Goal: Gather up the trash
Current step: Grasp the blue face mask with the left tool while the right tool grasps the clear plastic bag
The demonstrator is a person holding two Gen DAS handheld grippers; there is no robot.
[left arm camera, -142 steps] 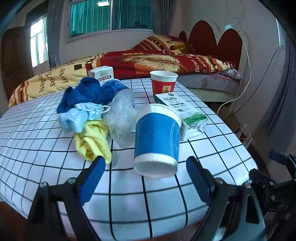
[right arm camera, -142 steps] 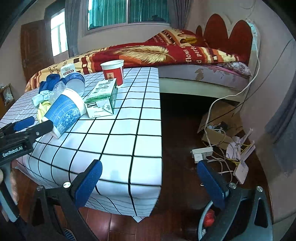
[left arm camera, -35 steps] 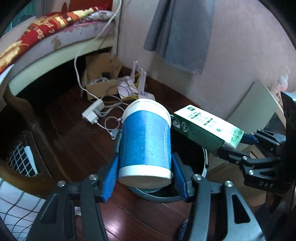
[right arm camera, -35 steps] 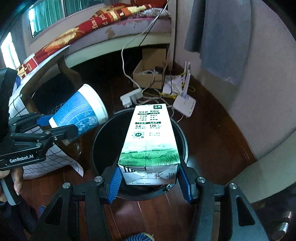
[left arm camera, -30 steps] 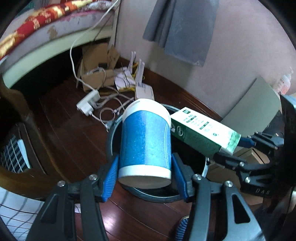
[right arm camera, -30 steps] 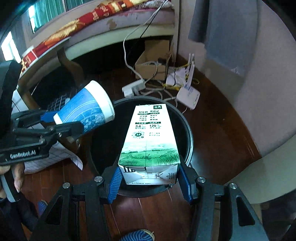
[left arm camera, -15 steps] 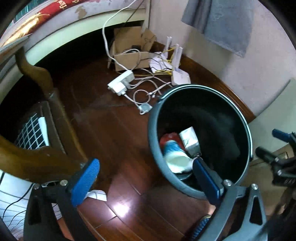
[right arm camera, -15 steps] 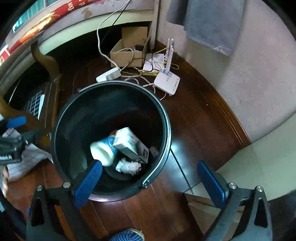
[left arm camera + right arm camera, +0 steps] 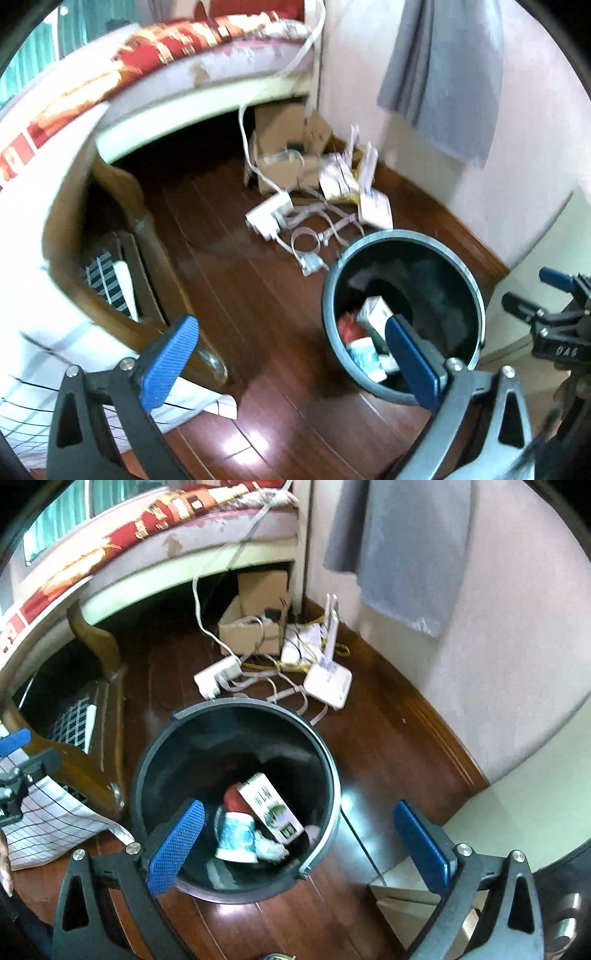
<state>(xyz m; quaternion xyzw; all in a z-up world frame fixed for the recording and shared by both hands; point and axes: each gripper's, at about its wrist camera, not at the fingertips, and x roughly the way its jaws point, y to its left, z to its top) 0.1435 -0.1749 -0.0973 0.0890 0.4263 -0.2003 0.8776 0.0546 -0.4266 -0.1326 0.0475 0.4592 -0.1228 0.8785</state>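
A round black trash bin [image 9: 155,753] [image 9: 476,295] stands on the dark wooden floor. Inside it lie the blue paper cup [image 9: 236,836] [image 9: 364,352], the green-and-white milk carton [image 9: 271,808] [image 9: 375,314] and a red item [image 9: 233,797] [image 9: 345,326]. My right gripper [image 9: 295,843] hangs above the bin's near rim, open, with nothing between its blue pads. My left gripper [image 9: 291,358] is open and empty over the floor just left of the bin. The right gripper's fingers [image 9: 554,277] show at the far right of the left wrist view.
A power strip [image 9: 218,675], white cables, a white router [image 9: 328,683] and a cardboard box [image 9: 255,627] lie on the floor beyond the bin. A curved wooden table leg [image 9: 99,716] and checked cloth [image 9: 44,823] stand at the left. A bed [image 9: 166,55] runs behind.
A second ago each gripper was shut on its item over the bin. Both jaws have opened; cup and carton now lie in the bin. The left gripper has drawn back to the left.
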